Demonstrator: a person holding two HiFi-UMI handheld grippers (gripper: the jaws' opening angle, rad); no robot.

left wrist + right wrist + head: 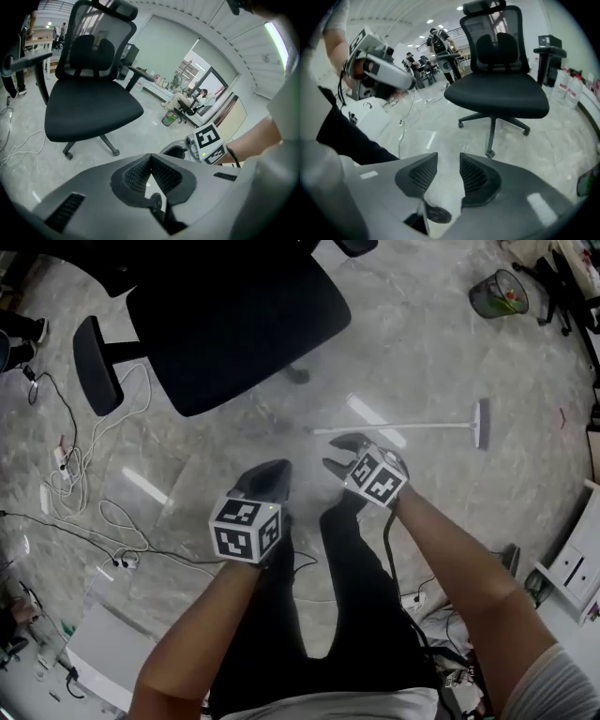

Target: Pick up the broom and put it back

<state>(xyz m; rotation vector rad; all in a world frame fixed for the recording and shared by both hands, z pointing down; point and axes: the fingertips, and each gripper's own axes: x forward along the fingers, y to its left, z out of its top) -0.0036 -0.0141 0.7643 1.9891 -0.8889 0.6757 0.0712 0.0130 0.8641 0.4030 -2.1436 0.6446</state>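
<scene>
The floor [422, 352] is grey and marbled, polished enough that it is throwing back long streaks of ceiling light. The broom [412, 428] is lying flat on it – pale handle stretched out, head at the far end, towards the right wall. The handle's near end is sitting just beside the right tool [336, 454], whose jaws are standing spread with only bare floor showing between them. The left tool [270, 476] is hanging next to it over the person's dark trousers, its jaws pressed together at the tips and pinching nothing.

A black mesh-backed chair [234, 315] is standing on its castors just beyond the two tools. A wire bin [499, 293] with a little rubbish in it is sitting further off, well apart from the broom. White cables [66, 484] are trailing in loops across the floor on the left, and white drawers [577, 563] are lining the right edge. It is an open office – people [433, 40] are standing and sitting among the furniture far back.
</scene>
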